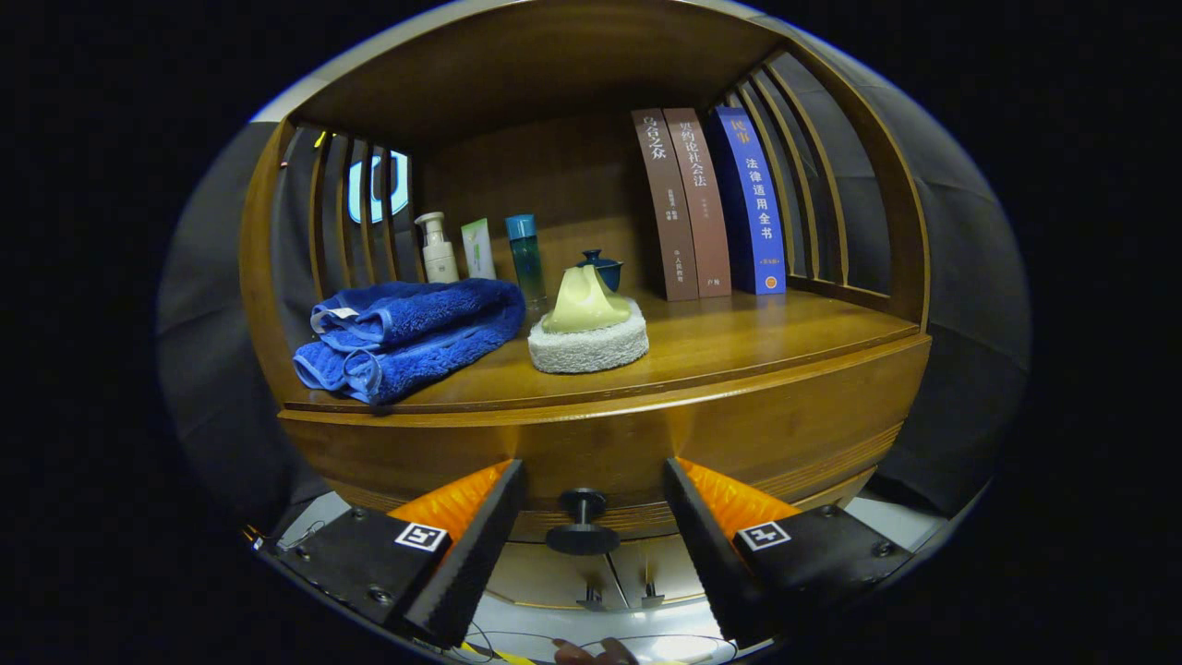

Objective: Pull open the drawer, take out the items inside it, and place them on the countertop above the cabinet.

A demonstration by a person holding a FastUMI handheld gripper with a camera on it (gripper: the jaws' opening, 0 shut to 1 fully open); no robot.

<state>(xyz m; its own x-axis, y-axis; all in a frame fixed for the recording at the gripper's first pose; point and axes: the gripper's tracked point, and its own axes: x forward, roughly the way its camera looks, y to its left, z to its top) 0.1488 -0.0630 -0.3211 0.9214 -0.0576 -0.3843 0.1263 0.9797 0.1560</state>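
Fingers (584, 536): spread wide, gripping nothing; each sits to one side of the knob, not touching it.
Knob (581, 523): dark round pull on the drawer front, centred in the gap between the fingers.
Drawer (646, 443): wooden front just under the table edge, behind the knob; looks closed, contents hidden.
Table (739, 346): wooden top straight above the knob, slatted sides, wooden back panel and a roof board over it.
Towel (411, 334): blue, folded, on the table up and left of the knob, near the front edge.
Sponge (589, 346): pale round pad on the table right above the knob, just right of the towel.
Yellow piece (584, 303): soft-looking pale yellow item sitting on top of the sponge.
Teapot (601, 269): small dark blue lidded pot directly behind the yellow piece.
Bottles (436, 247): pump bottle, pale green tube and teal-capped bottle in a row at the back, behind the towel.
Books (702, 203): two brown, one blue, upright and leaning, at the back up and right of the knob.
Lower doors (591, 577): pale cabinet fronts with small handles below the knob.
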